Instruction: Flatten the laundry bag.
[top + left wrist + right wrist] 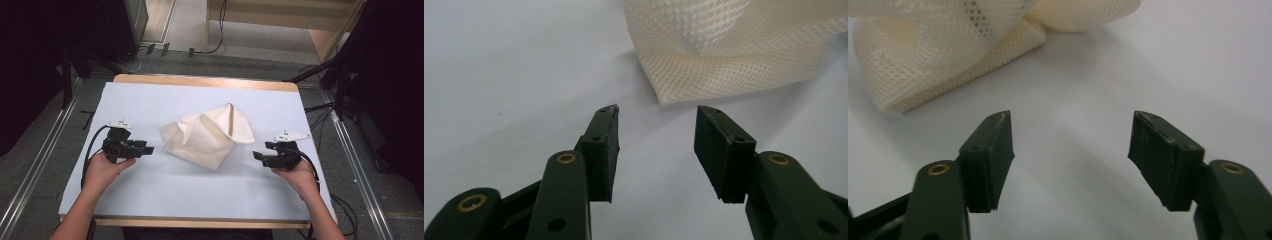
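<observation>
On the table [150, 200], a crumpled cloth [207, 135] lies mid-sheet between the left gripper [148, 149] and right gripper [256, 156]; both stand apart from it, jaws spread, empty.

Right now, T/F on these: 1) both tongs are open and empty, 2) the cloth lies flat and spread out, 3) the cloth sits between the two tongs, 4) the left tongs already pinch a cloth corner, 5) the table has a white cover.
1) True: the left tongs and right tongs both stand open with nothing between the jaws.
2) False: the cream mesh cloth is bunched and folded over itself.
3) True: it lies mid-table, one pair of tongs to each side.
4) False: the jaws stop short of the cloth's nearest corner, apart from it.
5) True: a white cover lies over the table.
</observation>
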Tool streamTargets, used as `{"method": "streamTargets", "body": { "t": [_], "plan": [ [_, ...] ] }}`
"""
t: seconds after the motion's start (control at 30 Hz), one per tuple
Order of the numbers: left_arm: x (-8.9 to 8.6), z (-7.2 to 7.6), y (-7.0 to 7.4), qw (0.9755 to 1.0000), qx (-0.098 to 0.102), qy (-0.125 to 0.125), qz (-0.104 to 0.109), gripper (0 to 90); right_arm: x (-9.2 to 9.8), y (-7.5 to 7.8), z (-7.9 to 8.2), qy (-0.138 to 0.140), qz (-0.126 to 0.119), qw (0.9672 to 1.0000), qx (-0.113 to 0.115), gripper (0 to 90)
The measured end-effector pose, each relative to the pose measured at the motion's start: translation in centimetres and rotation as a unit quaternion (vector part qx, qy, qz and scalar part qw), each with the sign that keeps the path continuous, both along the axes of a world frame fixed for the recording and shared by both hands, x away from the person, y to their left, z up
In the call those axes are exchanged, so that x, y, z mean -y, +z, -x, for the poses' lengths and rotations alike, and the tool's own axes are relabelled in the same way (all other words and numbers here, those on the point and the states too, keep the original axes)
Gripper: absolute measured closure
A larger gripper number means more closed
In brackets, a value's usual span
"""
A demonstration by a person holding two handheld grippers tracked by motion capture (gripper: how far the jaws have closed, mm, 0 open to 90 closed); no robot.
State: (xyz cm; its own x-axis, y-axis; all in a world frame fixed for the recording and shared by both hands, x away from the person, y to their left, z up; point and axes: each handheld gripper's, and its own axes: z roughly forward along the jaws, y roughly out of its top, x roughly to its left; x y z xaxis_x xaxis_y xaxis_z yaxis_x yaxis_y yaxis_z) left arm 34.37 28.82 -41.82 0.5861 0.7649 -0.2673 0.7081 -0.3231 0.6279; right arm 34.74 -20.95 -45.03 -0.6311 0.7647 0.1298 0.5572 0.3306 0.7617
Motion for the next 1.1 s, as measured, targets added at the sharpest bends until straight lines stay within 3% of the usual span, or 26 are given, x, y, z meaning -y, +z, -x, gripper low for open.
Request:
{"method": "streamTargets", "body": {
  "t": [0.17, 0.3, 0.47, 0.5, 0.73, 1.0, 1.1],
  "plan": [
    [0.0, -0.1, -0.1, 1.0, -0.001, -0.001, 0.004, 48.6, -0.2, 0.3, -0.2, -0.007, -0.001, 0.9998, -0.019, 43.9],
    [0.1, -0.3, -0.2, 1.0, -0.004, -0.002, 0.005, 47.0, -0.1, 0.5, -0.1, -0.01, 0.0, 0.9999, -0.011, 45.3],
    [0.2, -0.4, 0.0, 0.9998, 0.002, -0.003, 0.019, 44.6, 0.1, 0.4, -0.1, -0.01, -0.006, 0.9998, -0.019, 45.0],
    [0.2, -0.5, 0.0, 0.9997, 0.0, -0.001, 0.023, 42.5, 0.1, 0.3, 0.0, -0.011, -0.003, 0.9998, -0.018, 48.3],
    [0.3, -0.7, -0.1, 0.9998, 0.003, -0.009, 0.018, 40.1, 0.1, 0.4, 0.3, -0.014, -0.003, 0.9998, -0.015, 51.9],
    [0.5, -1.0, 0.0, 0.9997, 0.0, -0.014, 0.019, 39.8, 0.5, 0.7, 0.5, -0.02, -0.013, 0.9994, -0.027, 55.5],
    [0.6, -1.1, 0.0, 0.9997, -0.002, -0.014, 0.022, 39.8, 0.7, 0.8, 0.5, -0.026, -0.02, 0.9984, -0.045, 57.3]
  ]
}}
